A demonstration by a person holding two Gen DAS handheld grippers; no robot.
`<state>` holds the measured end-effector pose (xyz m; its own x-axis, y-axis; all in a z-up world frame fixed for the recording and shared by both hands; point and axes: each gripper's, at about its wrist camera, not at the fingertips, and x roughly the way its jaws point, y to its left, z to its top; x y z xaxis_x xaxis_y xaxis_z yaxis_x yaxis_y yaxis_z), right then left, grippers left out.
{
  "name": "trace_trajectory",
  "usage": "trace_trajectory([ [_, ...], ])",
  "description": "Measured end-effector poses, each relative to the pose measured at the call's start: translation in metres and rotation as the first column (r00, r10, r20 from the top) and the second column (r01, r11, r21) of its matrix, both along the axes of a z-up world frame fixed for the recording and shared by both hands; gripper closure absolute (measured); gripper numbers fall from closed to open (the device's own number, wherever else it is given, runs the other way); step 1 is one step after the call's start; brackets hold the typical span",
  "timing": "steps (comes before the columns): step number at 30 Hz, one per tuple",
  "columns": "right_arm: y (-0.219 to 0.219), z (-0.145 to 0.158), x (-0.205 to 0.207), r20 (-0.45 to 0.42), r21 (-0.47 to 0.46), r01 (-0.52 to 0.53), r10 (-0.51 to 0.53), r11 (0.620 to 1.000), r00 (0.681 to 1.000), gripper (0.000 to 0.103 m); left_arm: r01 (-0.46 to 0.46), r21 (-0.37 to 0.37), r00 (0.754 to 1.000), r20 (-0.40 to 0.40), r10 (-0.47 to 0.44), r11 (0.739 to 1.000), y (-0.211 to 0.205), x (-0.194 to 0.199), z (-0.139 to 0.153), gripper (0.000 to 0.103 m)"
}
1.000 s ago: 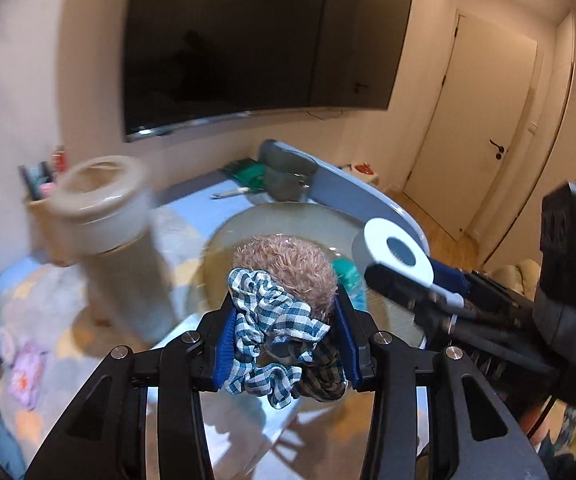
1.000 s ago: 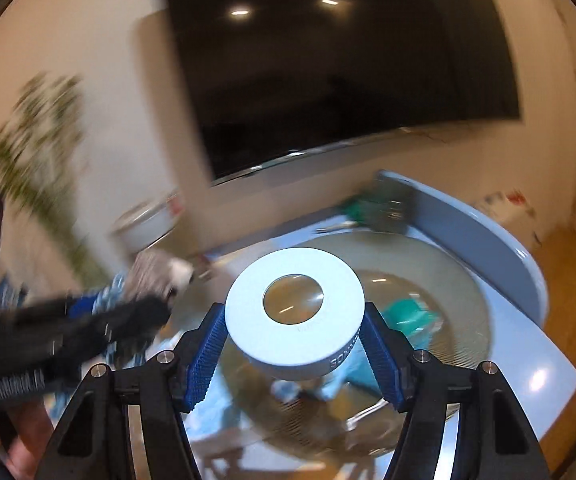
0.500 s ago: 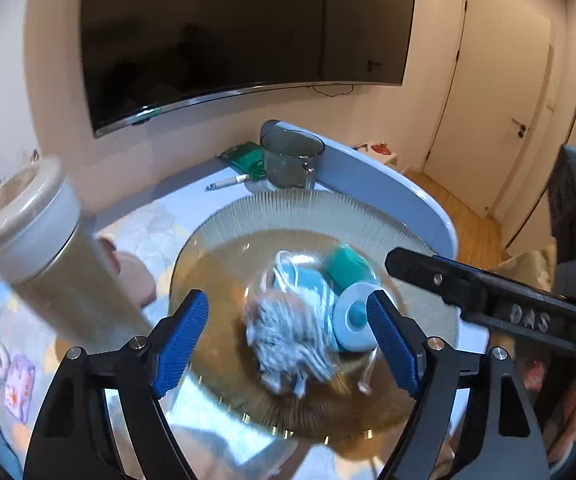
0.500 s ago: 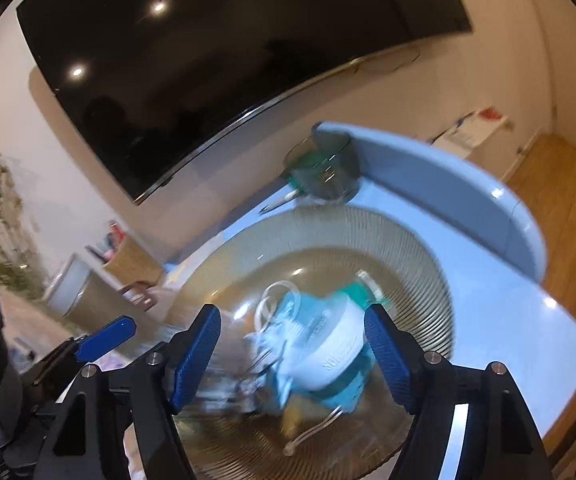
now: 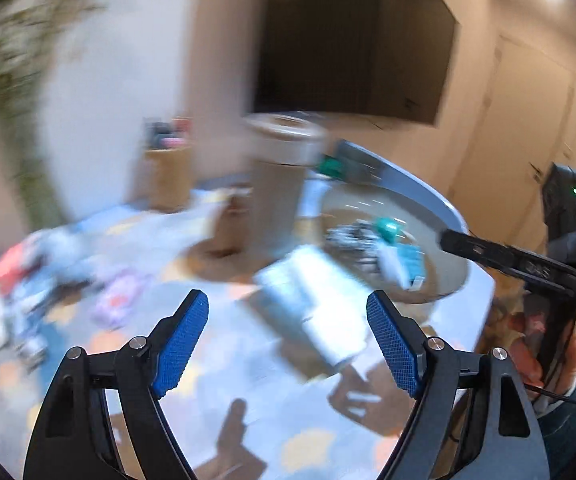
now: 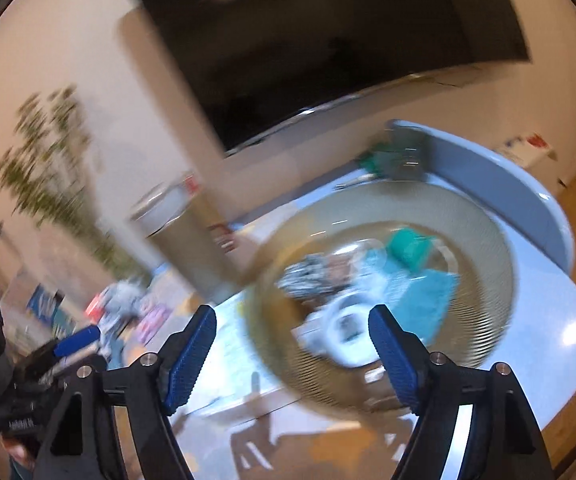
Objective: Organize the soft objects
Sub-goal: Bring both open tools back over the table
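Heaped in the middle of a ribbed amber glass bowl (image 6: 499, 248) on the right part of the desk (image 6: 559, 316): a blue-and-white checked scrunchie (image 6: 307, 276) on the left, a white tape roll (image 6: 347, 332) at the near edge of the heap, a teal cloth (image 6: 427, 300) to the right and a teal block (image 6: 407, 248) behind it. All smeared by motion blur, so edges and contacts inside the heap cannot be told.

Left of the bowl, a tall beige cup (image 6: 180, 232) with a lid, standing between the bowl and a scatter of small colourful soft things (image 5: 28, 272) on the far left of the patterned desk top. Just near of the bowl in the left view, a pale rectangular object (image 5: 315, 300), too blurred to name. Behind the bowl, a dark mug (image 6: 403, 156) against the raised blue rim of the desk. On the wall behind, a large dark screen (image 6: 327, 40); at far left, a green plant (image 6: 52, 168).

Left tool (image 5: 288, 344): blue pads spread wide, nothing between them, over the bare desk left of the bowl. Right tool (image 6: 293, 354): jaws just been opening, now spread wide with no pad pressing anything, the tape roll seen through the gap but lying in the bowl beyond. Right-hand frame of the left view cut by the other tool's black body, partly hiding a person's hand (image 5: 527, 360).
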<state>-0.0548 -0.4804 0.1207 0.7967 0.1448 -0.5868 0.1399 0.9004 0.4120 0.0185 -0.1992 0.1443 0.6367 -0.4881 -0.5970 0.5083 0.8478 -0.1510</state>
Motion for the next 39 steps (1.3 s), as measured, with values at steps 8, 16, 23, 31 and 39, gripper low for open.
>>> trace_trajectory([
  [8,0.135,0.008,0.015,0.018,-0.109,-0.237,0.240,0.965,0.971,0.014,-0.380,0.044,0.924,-0.016,0.381,0.924,0.160,-0.017,-0.037,0.023],
  [16,0.248,-0.049,0.055,-0.067,-0.228,-0.354,0.348,0.907,0.935,0.014,-0.506,0.098,0.847,-0.132,0.515,0.857,0.244,-0.016,-0.105,0.023],
  [23,0.277,-0.095,0.085,-0.168,-0.327,-0.339,0.299,0.882,0.939,0.014,-0.499,0.116,0.838,-0.186,0.513,0.859,0.257,-0.004,-0.134,0.023],
  [31,0.281,-0.107,0.095,-0.243,-0.371,-0.334,0.257,0.866,0.935,0.003,-0.550,0.062,0.809,-0.209,0.550,0.833,0.270,-0.007,-0.135,0.021],
  [39,0.293,-0.119,0.101,-0.322,-0.442,-0.365,0.235,0.820,0.917,0.000,-0.524,0.158,0.818,-0.181,0.546,0.837,0.255,-0.001,-0.137,0.014],
])
